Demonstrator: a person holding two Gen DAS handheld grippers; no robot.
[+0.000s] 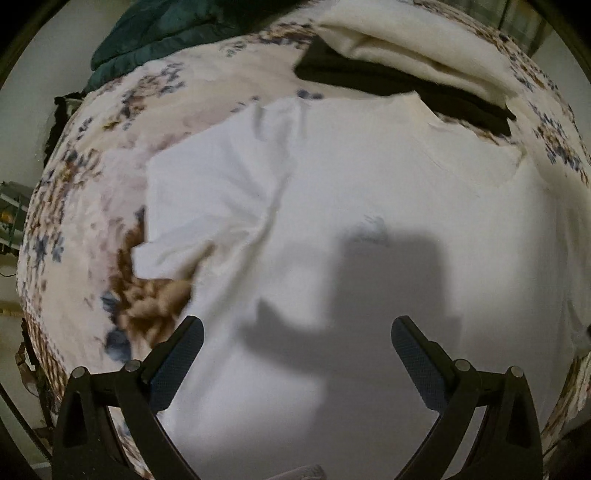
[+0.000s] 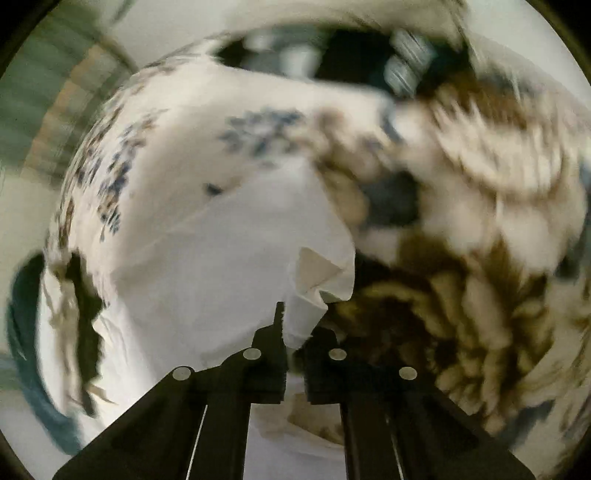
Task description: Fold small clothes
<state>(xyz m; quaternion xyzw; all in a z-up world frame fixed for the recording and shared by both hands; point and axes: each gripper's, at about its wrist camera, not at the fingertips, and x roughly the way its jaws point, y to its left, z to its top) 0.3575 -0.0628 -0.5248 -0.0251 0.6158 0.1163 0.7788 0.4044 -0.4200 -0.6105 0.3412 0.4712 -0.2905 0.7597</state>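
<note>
A white T-shirt [image 1: 369,206] lies spread on a floral blanket [image 1: 85,206], neck toward the far right, one sleeve [image 1: 207,206] out to the left. My left gripper [image 1: 297,332] is open and empty, hovering over the shirt's body with its shadow on the cloth. My right gripper [image 2: 295,328] is shut on a bunched edge of the white T-shirt [image 2: 236,258] and holds it lifted above the blanket [image 2: 461,295]. The right wrist view is blurred by motion.
A folded cream cloth [image 1: 413,48] lies on a black garment [image 1: 388,81] at the far side of the bed. A dark green blanket [image 1: 155,33] lies at the far left. The bed's edge [image 1: 40,295] drops off on the left.
</note>
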